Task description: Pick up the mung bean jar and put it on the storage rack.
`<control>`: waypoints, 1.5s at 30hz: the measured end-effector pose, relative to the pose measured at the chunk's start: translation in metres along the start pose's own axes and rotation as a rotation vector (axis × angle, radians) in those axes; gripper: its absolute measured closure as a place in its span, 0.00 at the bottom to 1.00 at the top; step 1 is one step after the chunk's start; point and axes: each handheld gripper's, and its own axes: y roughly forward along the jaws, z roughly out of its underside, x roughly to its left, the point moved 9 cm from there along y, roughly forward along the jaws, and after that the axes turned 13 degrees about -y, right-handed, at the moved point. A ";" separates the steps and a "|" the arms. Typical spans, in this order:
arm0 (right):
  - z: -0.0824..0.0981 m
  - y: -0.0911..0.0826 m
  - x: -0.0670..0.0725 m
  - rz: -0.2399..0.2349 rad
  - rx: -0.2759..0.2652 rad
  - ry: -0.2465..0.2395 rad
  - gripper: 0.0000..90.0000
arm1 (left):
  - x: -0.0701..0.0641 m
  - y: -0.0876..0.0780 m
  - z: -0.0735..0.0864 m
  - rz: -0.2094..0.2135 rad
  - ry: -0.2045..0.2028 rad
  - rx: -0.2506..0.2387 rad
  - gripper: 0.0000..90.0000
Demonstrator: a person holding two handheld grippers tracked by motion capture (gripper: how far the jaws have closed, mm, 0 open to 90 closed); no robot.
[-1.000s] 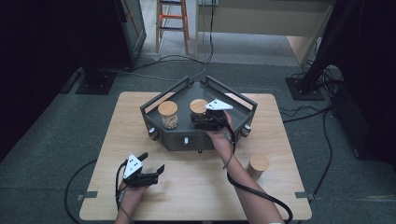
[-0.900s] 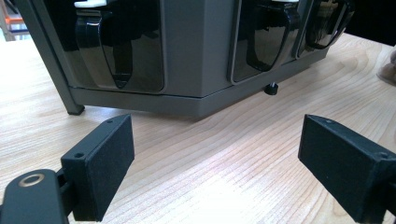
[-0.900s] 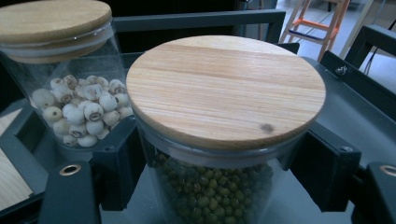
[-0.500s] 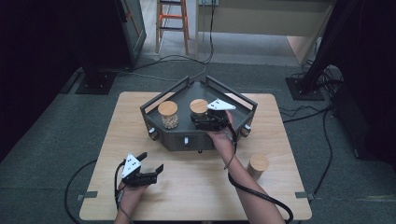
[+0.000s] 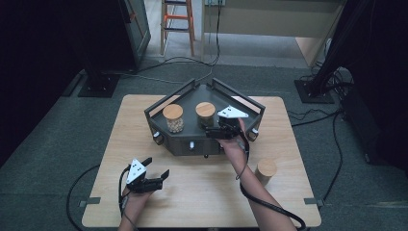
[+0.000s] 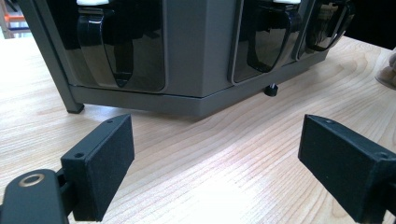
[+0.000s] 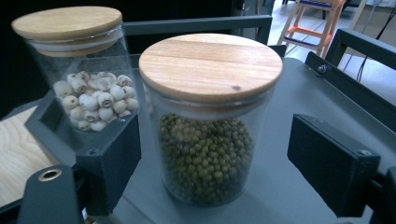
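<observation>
Your right gripper (image 7: 212, 163) has just spread its fingers; the green-bean jar (image 7: 208, 121) stands free between them on the grey tray (image 7: 299, 93). Your left gripper (image 6: 212, 168) rests near, fingers spread over the table (image 6: 224, 158).

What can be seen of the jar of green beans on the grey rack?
The jar of green beans is clear glass, round, filled most of the way with small green beans, closed by a flat wooden lid. It stands upright on the grey rack, beside another jar, between the right gripper jaws, which stand off its sides.
</observation>
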 end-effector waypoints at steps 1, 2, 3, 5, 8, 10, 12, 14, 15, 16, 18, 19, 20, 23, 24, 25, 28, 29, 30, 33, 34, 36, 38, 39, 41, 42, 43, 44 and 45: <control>0.001 -0.002 0.000 -0.003 -0.002 0.001 0.19 | 0.000 0.000 0.000 0.000 -0.001 0.000 0.12; 0.002 -0.004 -0.001 -0.009 -0.008 0.006 0.19 | 0.000 0.000 0.000 0.000 -0.001 0.000 0.12; 0.003 -0.006 -0.001 -0.014 -0.012 0.007 0.19 | 0.000 0.000 0.000 -0.001 -0.002 0.000 0.12; 0.005 -0.009 -0.001 -0.018 -0.011 0.003 0.19 | 0.000 0.000 0.000 -0.001 0.000 0.001 0.12; 0.008 -0.016 0.001 -0.015 -0.017 0.001 0.19 | 0.000 0.000 0.000 -0.001 0.002 0.000 0.12; 0.011 -0.019 0.002 -0.016 -0.017 0.001 0.19 | 0.000 0.000 0.000 -0.002 0.002 0.002 0.12; 0.014 -0.023 0.004 -0.013 -0.021 -0.004 0.19 | 0.000 0.000 0.000 -0.002 0.002 0.001 0.12; 0.016 -0.027 0.006 -0.013 -0.021 -0.004 0.19 | -0.001 0.000 0.001 -0.002 0.002 0.001 0.12; 0.016 -0.029 0.008 -0.014 -0.026 -0.004 0.19 | 0.000 0.000 0.001 -0.002 0.000 0.001 0.12; 0.016 -0.031 0.009 -0.012 -0.027 -0.011 0.19 | 0.000 0.001 0.001 -0.002 -0.001 0.003 0.12; 0.017 -0.036 0.012 -0.005 -0.038 -0.021 0.19 | 0.000 0.001 0.001 -0.002 0.001 0.004 0.12; 0.018 -0.038 0.013 -0.005 -0.043 -0.023 0.19 | -0.001 0.001 0.001 -0.003 0.002 0.005 0.12; 0.018 -0.040 0.014 -0.006 -0.048 -0.021 0.19 | -0.001 0.001 0.001 -0.002 0.002 0.005 0.12; 0.021 -0.048 0.016 -0.006 -0.061 -0.020 0.19 | -0.001 0.001 0.001 -0.003 0.003 0.006 0.12; 0.022 -0.051 0.017 -0.006 -0.065 -0.018 0.19 | -0.001 0.001 0.001 -0.003 0.003 0.006 0.12; 0.024 -0.054 0.017 -0.008 -0.069 -0.016 0.19 | -0.001 0.001 0.001 -0.004 0.002 0.007 0.12; 0.031 -0.063 0.019 -0.006 -0.075 -0.009 0.19 | 0.000 0.001 0.001 -0.005 0.003 0.006 0.12; 0.033 -0.065 0.019 -0.005 -0.077 -0.008 0.19 | 0.000 0.001 0.001 -0.006 0.004 0.006 0.12; 0.035 -0.068 0.020 -0.003 -0.077 -0.007 0.19 | 0.000 0.002 0.001 -0.007 0.002 0.006 0.12; 0.040 -0.074 0.020 0.002 -0.076 -0.002 0.19 | -0.001 0.002 0.001 -0.007 0.005 0.010 0.12; 0.042 -0.076 0.020 0.002 -0.075 0.003 0.19 | -0.001 0.002 0.001 -0.007 0.006 0.011 0.12; 0.046 -0.079 0.019 0.004 -0.070 0.006 0.19 | -0.001 0.003 0.001 -0.007 0.002 0.012 0.12; 0.049 -0.083 0.019 0.005 -0.070 0.013 0.19 | 0.000 0.004 0.001 -0.008 0.004 0.016 0.12; 0.051 -0.085 0.018 0.008 -0.069 0.010 0.19 | 0.000 0.004 0.002 -0.009 0.003 0.015 0.12; 0.054 -0.089 0.018 0.010 -0.075 0.015 0.19 | -0.001 0.005 0.002 -0.010 0.005 0.016 0.12; 0.055 -0.091 0.017 0.013 -0.078 0.020 0.19 | -0.001 0.005 0.002 -0.010 0.006 0.016 0.12; 0.057 -0.094 0.016 0.012 -0.082 0.028 0.19 | -0.001 0.005 0.002 -0.009 0.004 0.016 0.12; 0.058 -0.096 0.015 0.006 -0.087 0.039 0.19 | -0.001 0.005 0.002 -0.009 0.004 0.016 0.12; 0.060 -0.098 0.013 0.002 -0.091 0.048 0.19 | -0.001 0.006 0.002 -0.009 0.006 0.018 0.12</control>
